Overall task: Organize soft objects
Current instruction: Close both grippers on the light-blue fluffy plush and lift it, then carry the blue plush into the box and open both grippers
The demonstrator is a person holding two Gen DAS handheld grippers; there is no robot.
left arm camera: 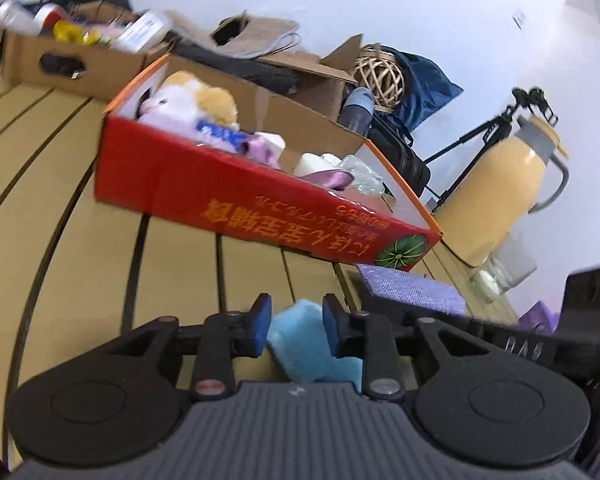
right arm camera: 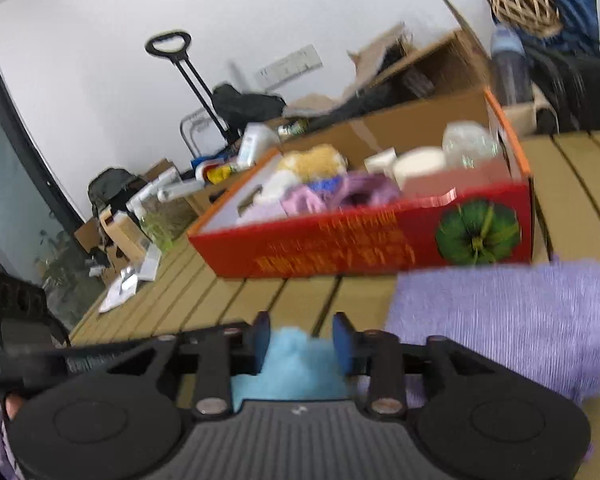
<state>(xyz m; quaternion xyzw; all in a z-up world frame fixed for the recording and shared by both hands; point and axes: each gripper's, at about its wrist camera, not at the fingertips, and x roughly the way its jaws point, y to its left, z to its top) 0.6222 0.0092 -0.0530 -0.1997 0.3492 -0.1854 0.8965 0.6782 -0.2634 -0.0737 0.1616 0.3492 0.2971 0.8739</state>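
Observation:
A light blue fluffy soft item [left arm camera: 300,350] sits between the blue pads of my left gripper [left arm camera: 296,320], which presses on it just above the slatted wooden table [left arm camera: 60,208]. In the right wrist view the same kind of blue fluff [right arm camera: 296,368] fills the gap of my right gripper [right arm camera: 302,338], whose pads close on it. Beyond both stands a red cardboard box [left arm camera: 220,196] [right arm camera: 340,240] that holds a white and yellow plush toy [left arm camera: 192,108], pink and purple soft pieces [right arm camera: 340,196] and white items. A folded purple cloth [left arm camera: 408,286] [right arm camera: 500,320] lies on the table in front of the box.
A yellow thermos jug [left arm camera: 504,184] and a glass [left arm camera: 508,272] stand right of the box. Brown cartons [left arm camera: 76,60], a wicker ball [left arm camera: 380,72], dark bags [left arm camera: 400,152] and a tripod [left arm camera: 488,132] crowd the back. A trolley handle [right arm camera: 180,64] leans at the wall.

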